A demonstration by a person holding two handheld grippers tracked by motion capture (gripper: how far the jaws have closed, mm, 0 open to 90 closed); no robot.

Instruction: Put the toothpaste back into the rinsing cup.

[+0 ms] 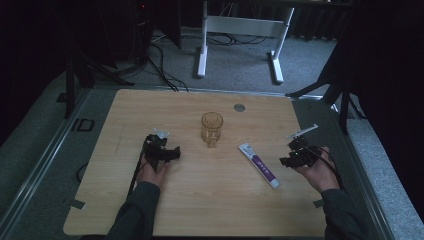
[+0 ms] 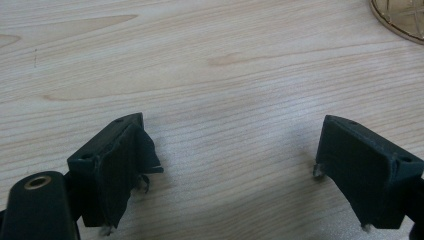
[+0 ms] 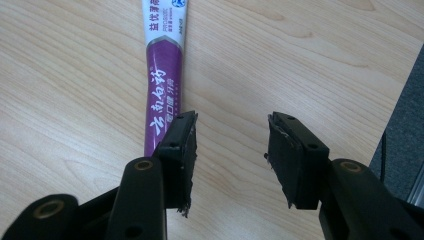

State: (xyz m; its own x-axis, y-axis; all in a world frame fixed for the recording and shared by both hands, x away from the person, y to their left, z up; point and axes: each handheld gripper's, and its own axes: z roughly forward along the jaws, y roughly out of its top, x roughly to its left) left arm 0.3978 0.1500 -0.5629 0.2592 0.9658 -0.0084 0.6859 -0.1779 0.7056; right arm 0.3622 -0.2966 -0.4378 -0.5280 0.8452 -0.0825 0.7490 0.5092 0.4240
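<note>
**Both grippers spread over the table, toothpaste tube beside the right one**

Right gripper: held in the person's right hand, low over the wooden table near its right edge. In the right gripper view the two black jaws stand spread, bare wood between them, nothing pinched. No pad contact with anything.

Toothpaste tube: white and purple, lying flat on the table. In the right gripper view the tube runs away from the gripper, just outside the left-hand jaw; that jaw's tip covers the tube's near end. Whether jaw and tube touch cannot be told. In the high view the tube lies just to the inner side of the right gripper, slanted.

Left gripper: held in the left hand, low over the table. Left gripper view shows its jaws spread wide, bare wood between, nothing held.

Amber glass: upright, ahead of and between the two grippers, apart from both. Its base shows at the far right corner of the left gripper view.
</note>
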